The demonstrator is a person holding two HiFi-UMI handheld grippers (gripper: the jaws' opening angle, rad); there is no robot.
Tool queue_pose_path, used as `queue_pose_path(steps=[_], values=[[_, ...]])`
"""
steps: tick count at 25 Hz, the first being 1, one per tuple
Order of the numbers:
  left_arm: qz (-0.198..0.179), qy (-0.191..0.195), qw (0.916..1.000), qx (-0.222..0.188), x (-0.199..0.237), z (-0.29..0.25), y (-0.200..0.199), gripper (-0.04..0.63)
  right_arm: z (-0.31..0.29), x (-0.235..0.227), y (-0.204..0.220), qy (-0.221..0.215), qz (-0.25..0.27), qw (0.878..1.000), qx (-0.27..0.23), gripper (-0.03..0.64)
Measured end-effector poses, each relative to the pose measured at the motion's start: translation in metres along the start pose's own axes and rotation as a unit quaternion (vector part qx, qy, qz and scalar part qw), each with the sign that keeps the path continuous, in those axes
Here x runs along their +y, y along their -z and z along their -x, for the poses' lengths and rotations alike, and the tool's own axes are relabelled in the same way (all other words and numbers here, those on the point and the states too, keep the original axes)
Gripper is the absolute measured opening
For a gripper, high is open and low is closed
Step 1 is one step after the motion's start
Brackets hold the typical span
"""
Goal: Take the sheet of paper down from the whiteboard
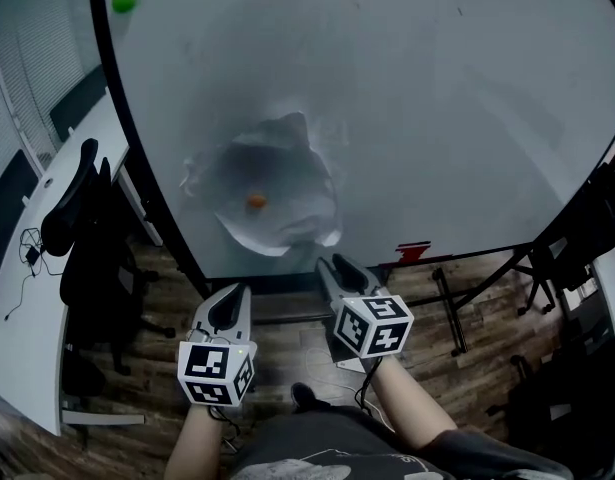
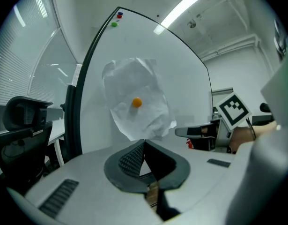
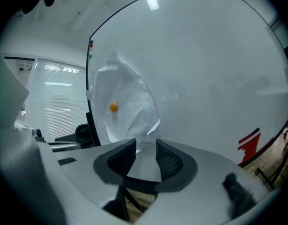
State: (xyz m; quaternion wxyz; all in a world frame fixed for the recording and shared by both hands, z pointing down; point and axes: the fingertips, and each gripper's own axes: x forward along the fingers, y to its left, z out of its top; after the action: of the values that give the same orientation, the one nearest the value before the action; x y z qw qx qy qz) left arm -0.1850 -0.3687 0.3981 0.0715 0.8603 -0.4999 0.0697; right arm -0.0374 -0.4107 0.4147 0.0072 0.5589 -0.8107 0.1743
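Step in hand, my read: the approach. Sheet not gripped yet.

L to R:
- The left gripper (image 1: 230,298) has its jaws pressed together on nothing, w/ tips short of the board.
- The crumpled white sheet of paper (image 1: 277,183) hangs ahead of it, up & to its right. A small round orange magnet (image 1: 256,202) at approx the sheet's centre pins it to the big white whiteboard (image 1: 457,108).
- The right gripper (image 1: 333,268) has its jaws standing wide, nothing pinched. The sheet's loose lower-right corner sits just ahead of & above its tips, in line w/ the gap. Whether they touch, can't tell.

Next move, prob: ease the right gripper fwd so that corner goes between the pads, close, then peel away from the board. The paper looks thin & creased, so a hard yank against the magnet could tear it. The left gripper could lift the magnet, but would need to open first.

Around:
- Far left of the left gripper are a black office chair (image 1: 82,228) & a white desk (image 1: 17,308).
- A round green magnet (image 1: 124,0) sits high on the board, well above both grippers.
- Right of the right gripper are a red item (image 1: 412,251) at the board's bottom edge & the black metal stand legs (image 1: 452,313).
- Nothing stands btw either gripper & the sheet.
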Motion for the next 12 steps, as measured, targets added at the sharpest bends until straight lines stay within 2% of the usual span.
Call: queue_pose_path(steps=[7,12], values=[[-0.001,-0.005,1.0,-0.003,0.008,-0.019,-0.01,0.012,-0.023,-0.011,-0.016,0.005,-0.01,1.0,-0.013,0.14],[0.002,-0.004,1.0,-0.004,0.008,-0.031,-0.014,0.014,-0.033,-0.018,-0.019,0.014,0.009,1.0,-0.007,0.139]])
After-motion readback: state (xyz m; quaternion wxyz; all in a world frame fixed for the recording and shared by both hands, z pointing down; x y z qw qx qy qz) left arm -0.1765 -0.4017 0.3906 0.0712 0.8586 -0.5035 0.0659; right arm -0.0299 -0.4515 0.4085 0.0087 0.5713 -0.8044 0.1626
